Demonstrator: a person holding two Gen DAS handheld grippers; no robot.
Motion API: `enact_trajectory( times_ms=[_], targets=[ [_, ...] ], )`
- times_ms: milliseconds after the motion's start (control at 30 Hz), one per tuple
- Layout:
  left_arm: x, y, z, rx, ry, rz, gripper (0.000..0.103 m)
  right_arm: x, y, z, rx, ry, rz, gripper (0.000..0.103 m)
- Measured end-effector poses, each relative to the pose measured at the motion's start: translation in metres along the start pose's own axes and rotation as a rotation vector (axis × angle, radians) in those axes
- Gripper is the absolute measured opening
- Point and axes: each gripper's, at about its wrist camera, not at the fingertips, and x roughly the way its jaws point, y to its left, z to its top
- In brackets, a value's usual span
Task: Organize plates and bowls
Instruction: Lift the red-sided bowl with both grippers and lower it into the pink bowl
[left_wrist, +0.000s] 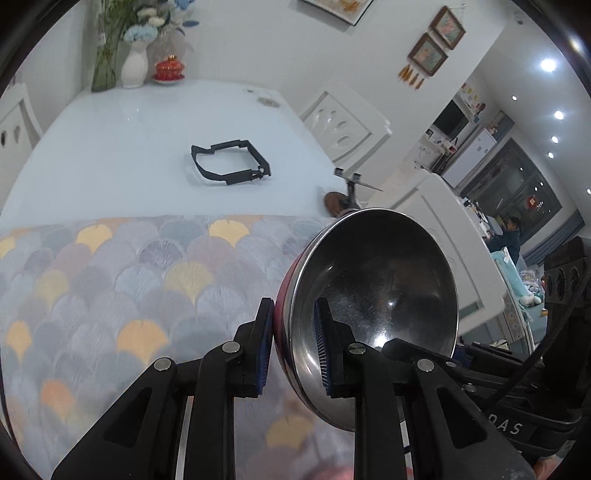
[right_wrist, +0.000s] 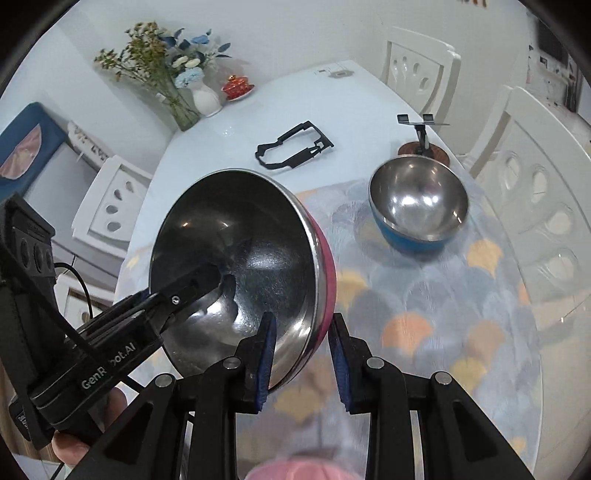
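Observation:
A steel bowl with a pink outside (left_wrist: 376, 288) hangs tilted above the patterned mat, held by both grippers at opposite sides of its rim. My left gripper (left_wrist: 295, 314) is shut on the rim, one pad inside and one on the pink wall. My right gripper (right_wrist: 303, 325) is shut on the same pink bowl (right_wrist: 240, 240) at its near edge. The left gripper (right_wrist: 192, 291) also shows in the right wrist view, reaching in over the bowl's left rim. A blue-sided steel bowl (right_wrist: 417, 199) stands upright on the mat at the right.
A black plastic frame (right_wrist: 293, 149) lies on the pale table (right_wrist: 229, 140). A small stand on a wooden base (right_wrist: 423, 147) is behind the blue bowl. Vases with flowers (right_wrist: 205, 98) and a red lidded cup (right_wrist: 236, 86) stand at the far end. White chairs (right_wrist: 532, 192) ring the table. A blurred pink object (right_wrist: 303, 470) lies below.

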Motion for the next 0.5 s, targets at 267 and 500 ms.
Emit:
enact_trajectory(
  times_ms=[267,500],
  targets=[
    [-0.045,-0.034,-0.065,0.064,0.01,0.028,0.019,-0.032,-0.003,-0.071,0.02,0.052,0.0,0.029],
    [-0.06,-0.052,-0.121,0.097,0.041,0.055,0.019,-0.039,-0.02,-0.13,0.041,0.108,-0.017,0.029]
  ],
)
